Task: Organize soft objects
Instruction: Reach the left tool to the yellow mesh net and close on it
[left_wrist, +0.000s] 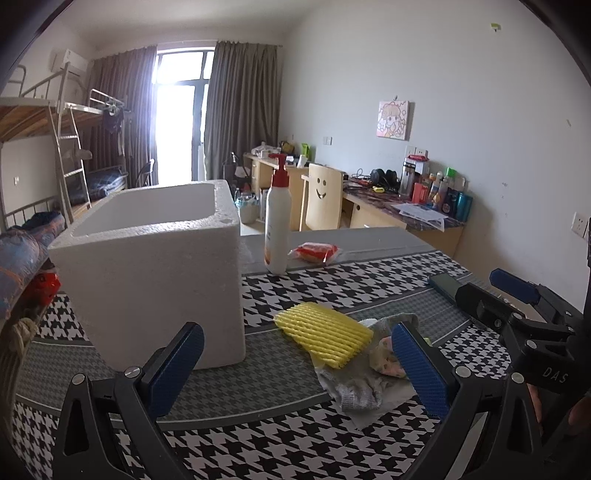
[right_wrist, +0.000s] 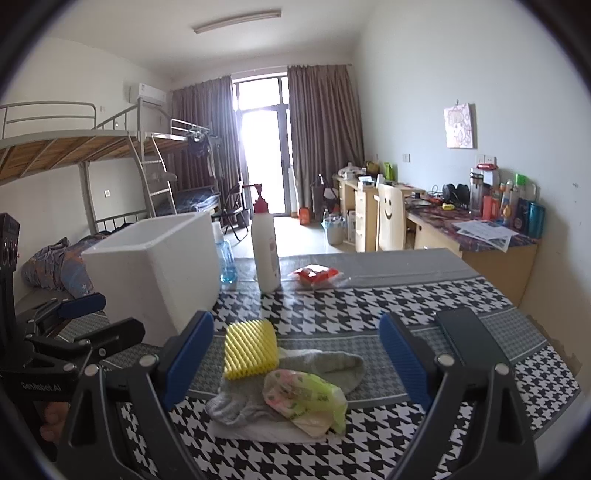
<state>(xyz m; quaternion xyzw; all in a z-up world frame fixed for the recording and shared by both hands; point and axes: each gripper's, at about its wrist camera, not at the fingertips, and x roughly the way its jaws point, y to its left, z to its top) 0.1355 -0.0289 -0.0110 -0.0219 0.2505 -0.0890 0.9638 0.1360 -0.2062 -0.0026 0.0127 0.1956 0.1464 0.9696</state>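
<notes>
A pile of soft things lies on the houndstooth table: a yellow foam net sleeve (left_wrist: 325, 332) (right_wrist: 250, 349), a grey sock (left_wrist: 360, 387) (right_wrist: 295, 373) and a crumpled printed plastic bag (right_wrist: 303, 398) (left_wrist: 386, 360). A white foam box (left_wrist: 155, 266) (right_wrist: 155, 266), open at the top, stands to their left. My left gripper (left_wrist: 295, 373) is open and empty, low in front of the box and pile. My right gripper (right_wrist: 295, 358) is open and empty, its fingers either side of the pile. Each gripper shows in the other's view, the right (left_wrist: 495, 295) and the left (right_wrist: 88, 317).
A white pump bottle (left_wrist: 277, 225) (right_wrist: 264, 247) and a red snack packet (left_wrist: 316, 253) (right_wrist: 317, 277) stand farther back on the table. A dark phone (right_wrist: 469, 336) (left_wrist: 445, 286) lies at the right. Bunk beds are left, desks and a chair are right.
</notes>
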